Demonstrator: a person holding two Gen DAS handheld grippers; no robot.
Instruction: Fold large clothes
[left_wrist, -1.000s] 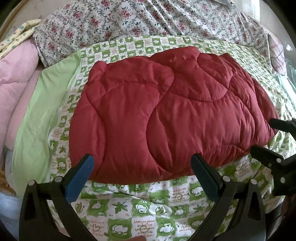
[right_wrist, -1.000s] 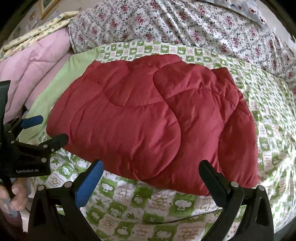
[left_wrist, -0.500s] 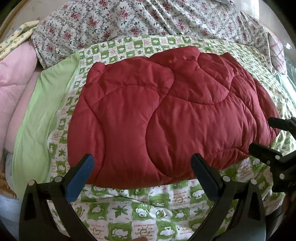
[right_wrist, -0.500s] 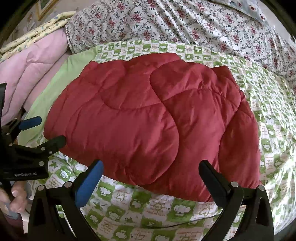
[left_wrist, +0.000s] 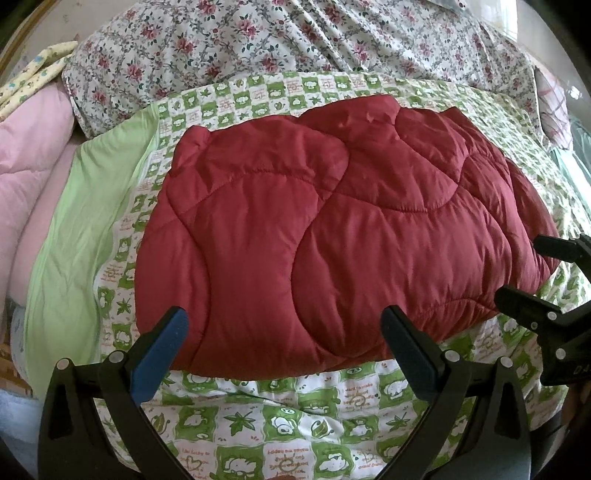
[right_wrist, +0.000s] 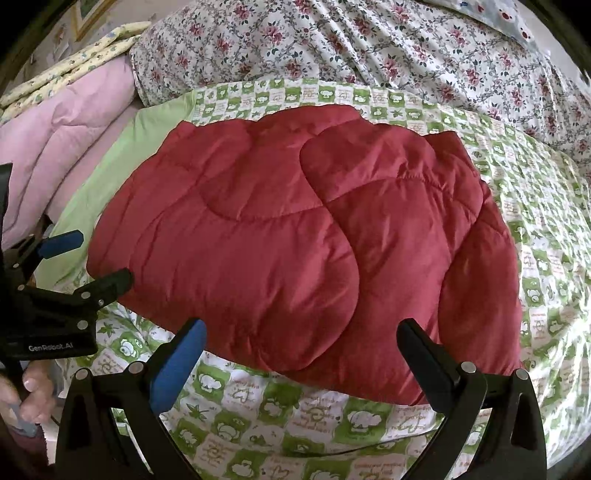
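Note:
A dark red quilted padded garment (left_wrist: 332, 229) lies folded in a thick bundle on a green-and-white patterned bedspread (left_wrist: 295, 435); it also shows in the right wrist view (right_wrist: 295, 236). My left gripper (left_wrist: 284, 354) is open and empty, hovering just before the bundle's near edge. My right gripper (right_wrist: 303, 358) is open and empty, before the bundle's near right part. The right gripper (left_wrist: 546, 280) shows at the right edge of the left wrist view, and the left gripper (right_wrist: 77, 262) at the left edge of the right wrist view.
A floral sheet (left_wrist: 295, 44) is heaped behind the bedspread. A pink quilt (right_wrist: 55, 140) and a yellow patterned cloth (right_wrist: 74, 62) lie at the left. A plain green border (left_wrist: 85, 236) runs along the bedspread's left side.
Both grippers have drifted slightly closer to the bundle's near edge. The garment has not moved and both grippers stay open.

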